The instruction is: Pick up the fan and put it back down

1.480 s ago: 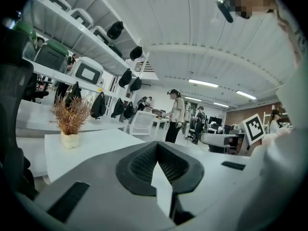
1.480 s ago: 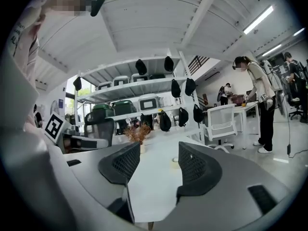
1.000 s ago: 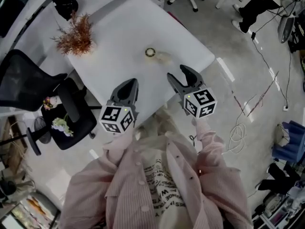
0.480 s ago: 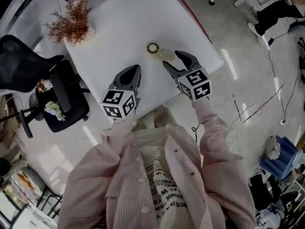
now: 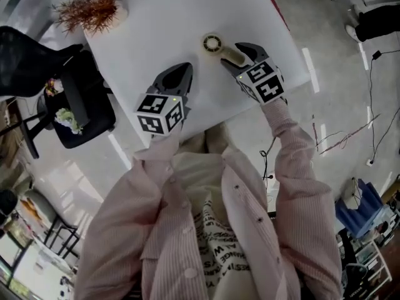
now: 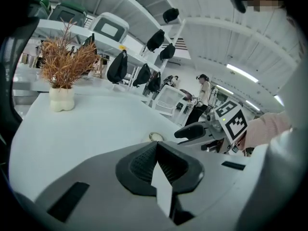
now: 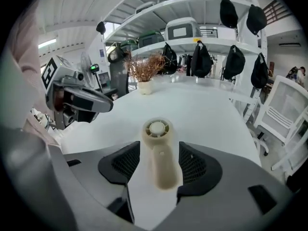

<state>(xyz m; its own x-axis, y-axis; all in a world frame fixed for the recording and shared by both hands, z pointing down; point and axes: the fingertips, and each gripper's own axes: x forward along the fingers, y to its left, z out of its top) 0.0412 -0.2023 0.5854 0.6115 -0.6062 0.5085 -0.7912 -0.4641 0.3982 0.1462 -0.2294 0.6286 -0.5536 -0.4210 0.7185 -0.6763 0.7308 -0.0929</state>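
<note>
Fingers, right: the fingers (image 7: 198,163) of the right gripper (image 7: 159,170) are parted and straddle the handle of the fan (image 7: 159,150). A slim gap shows on each side, so nothing is gripped yet.
Fingers, left: the left gripper (image 6: 158,165) is pressed together with nothing between. It hangs over the tabletop (image 5: 156,36) at 9 o'clock of the fan, apart from it.
Fan: lies flat on the white tabletop, round head at its 12 o'clock end, handle pointing back toward the person.
Risk, slip: the handle looks rounded and smooth. An off-centre pinch would likely roll it or squirt it forward.
Risk, droop: the grip sits low on the handle, so the head end may sag or swing on lifting.
Risk, set-down: if released tilted, it could roll.
Edges: the tabletop edge runs close at 3 o'clock of the fan and another at 6 o'clock, with floor (image 5: 337,105) beyond both. A roll that way likely goes over.
Room: open tabletop from 9 to 12 o'clock.
Neighbours: the dried plant (image 5: 94,8) stands well apart at 10 o'clock. The left gripper is the only near thing.
</note>
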